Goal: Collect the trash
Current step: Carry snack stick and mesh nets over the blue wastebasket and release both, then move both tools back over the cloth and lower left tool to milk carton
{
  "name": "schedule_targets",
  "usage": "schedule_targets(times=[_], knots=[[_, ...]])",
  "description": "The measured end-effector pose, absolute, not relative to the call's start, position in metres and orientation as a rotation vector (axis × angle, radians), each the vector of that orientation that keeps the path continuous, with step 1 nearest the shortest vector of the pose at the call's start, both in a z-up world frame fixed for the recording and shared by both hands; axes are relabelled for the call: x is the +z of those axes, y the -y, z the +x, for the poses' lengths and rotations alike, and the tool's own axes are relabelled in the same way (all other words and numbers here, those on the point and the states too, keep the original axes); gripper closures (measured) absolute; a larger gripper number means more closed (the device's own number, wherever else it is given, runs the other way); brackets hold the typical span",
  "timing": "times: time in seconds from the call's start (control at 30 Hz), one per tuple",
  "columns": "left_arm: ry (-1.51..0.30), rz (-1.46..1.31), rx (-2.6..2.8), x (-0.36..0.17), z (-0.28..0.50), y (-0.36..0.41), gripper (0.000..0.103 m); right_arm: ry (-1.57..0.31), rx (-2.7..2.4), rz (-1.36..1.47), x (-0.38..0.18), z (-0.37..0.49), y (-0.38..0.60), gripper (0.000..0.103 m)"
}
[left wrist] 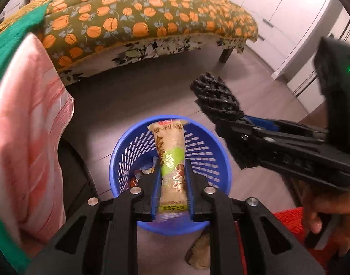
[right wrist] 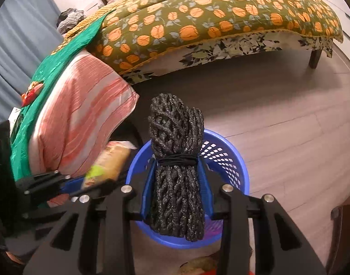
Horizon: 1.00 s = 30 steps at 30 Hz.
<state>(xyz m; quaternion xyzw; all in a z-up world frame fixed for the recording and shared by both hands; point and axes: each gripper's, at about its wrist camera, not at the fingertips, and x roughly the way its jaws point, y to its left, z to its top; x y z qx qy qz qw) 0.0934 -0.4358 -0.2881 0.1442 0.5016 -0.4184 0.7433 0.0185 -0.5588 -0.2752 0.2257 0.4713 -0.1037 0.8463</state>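
My left gripper (left wrist: 172, 167) is shut on a long beige and green snack wrapper (left wrist: 171, 158) and holds it over the blue slotted trash basket (left wrist: 204, 151), which has some wrappers at its bottom. My right gripper (right wrist: 177, 162) is shut on a black bundle of foam netting (right wrist: 176, 160) tied with a black band, held above the same blue basket (right wrist: 223, 158). The right gripper (left wrist: 223, 123) with the netting (left wrist: 215, 96) shows at the right of the left wrist view. The left gripper (right wrist: 92, 183) with the wrapper (right wrist: 108, 160) shows at the left of the right wrist view.
A bed with an orange-flowered green cover (left wrist: 140, 18) stands behind the basket. A pink striped pillow (right wrist: 83, 114) and green cloth (right wrist: 60, 64) hang at the left. Crumpled brown trash (left wrist: 199, 254) lies on the grey floor near me. White cabinets (left wrist: 289, 23) stand at the right.
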Motion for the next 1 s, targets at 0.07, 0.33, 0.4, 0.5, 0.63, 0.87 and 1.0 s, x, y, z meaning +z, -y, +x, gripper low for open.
schedule_targets(times=[0.07,0.33,0.4,0.5,0.63,0.87,1.0], knots=[[-1.095,0.324,-0.899,-0.293,0.098,0.44,0.043,-0.979,-0.252,0.491,-0.277,0.017,0.564,0.025],[-1.012,0.265,-0.885,-0.248,0.085,0.411,0.025,-0.893,-0.333,0.476,-0.255,0.009,0.57,0.017],[-0.967,0.253,-0.91,-0.227,0.074,0.397,0.016,-0.859,-0.376,0.415,-0.245,0.009,0.563,0.012],[-0.899,0.237,-0.915,-0.197,0.058,0.363,0.012,-0.799,-0.418,0.316,-0.229,0.008,0.545,0.011],[-0.862,0.227,-0.869,-0.177,0.053,0.312,0.011,-0.724,-0.39,0.201,-0.211,0.009,0.514,0.01],[-0.817,0.254,-0.618,-0.169,0.078,0.197,0.008,-0.727,-0.289,0.06,-0.203,0.031,0.444,0.009],[-0.822,0.234,-0.469,-0.168,0.106,0.128,0.008,-0.72,-0.162,0.009,-0.189,0.043,0.381,0.009]])
